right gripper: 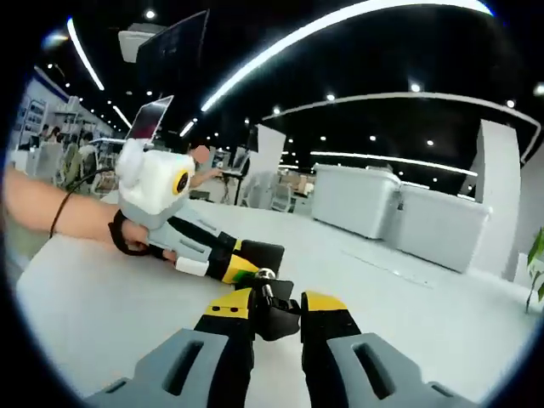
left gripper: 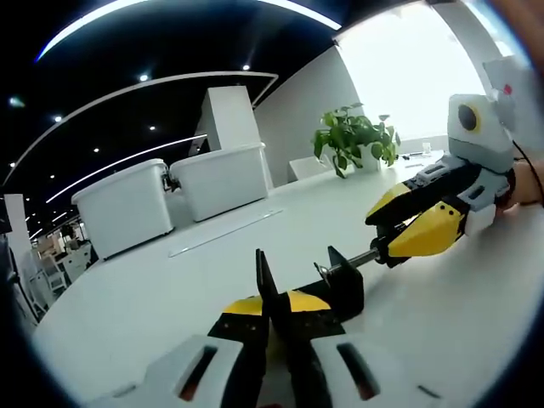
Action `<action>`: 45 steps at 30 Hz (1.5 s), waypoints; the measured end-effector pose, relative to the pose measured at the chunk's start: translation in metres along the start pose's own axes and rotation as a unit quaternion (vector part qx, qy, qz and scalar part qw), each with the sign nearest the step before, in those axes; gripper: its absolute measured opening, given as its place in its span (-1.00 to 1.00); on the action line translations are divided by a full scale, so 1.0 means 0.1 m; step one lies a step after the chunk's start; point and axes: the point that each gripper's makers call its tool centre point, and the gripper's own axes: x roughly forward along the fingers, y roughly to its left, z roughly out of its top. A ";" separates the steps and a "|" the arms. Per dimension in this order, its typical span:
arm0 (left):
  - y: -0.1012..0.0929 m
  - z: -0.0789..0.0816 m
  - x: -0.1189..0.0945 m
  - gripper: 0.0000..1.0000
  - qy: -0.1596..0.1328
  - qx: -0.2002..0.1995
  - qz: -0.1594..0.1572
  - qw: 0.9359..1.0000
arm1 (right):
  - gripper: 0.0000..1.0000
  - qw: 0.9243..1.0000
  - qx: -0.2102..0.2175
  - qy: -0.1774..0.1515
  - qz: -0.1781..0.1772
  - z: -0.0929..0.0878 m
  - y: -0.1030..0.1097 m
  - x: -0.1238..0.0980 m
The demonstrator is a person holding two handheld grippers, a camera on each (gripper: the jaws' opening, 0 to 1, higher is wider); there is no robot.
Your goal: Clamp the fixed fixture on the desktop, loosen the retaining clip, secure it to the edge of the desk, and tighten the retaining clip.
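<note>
Black clamp fixture (left gripper: 340,285) resting on the white desk (left gripper: 170,297), its lower body hidden behind the left gripper (left gripper: 274,316) in the left gripper view; its contact with the desktop cannot be made out. The left gripper's yellow-tipped jaws stand nearly together, pinching an upright black plate of the fixture. From the right, the right gripper (left gripper: 393,242) reaches in, its jaws clenched on the end of the fixture's screw handle (left gripper: 361,259). In the right gripper view the fixture (right gripper: 270,313) sits between that gripper's (right gripper: 274,308) own narrowly parted jaws, a small metal knob (right gripper: 265,274) showing above; the left gripper (right gripper: 242,259) lies just beyond, held by a hand (right gripper: 127,234). Far across the desk stand two white bins (left gripper: 174,195) and a potted plant (left gripper: 353,136)
</note>
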 end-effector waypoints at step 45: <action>0.00 0.01 -0.01 -0.87 0.001 -0.001 -0.002 1.000 | -0.56 0.940 0.342 0.004 0.020 -0.13 -0.16 -0.04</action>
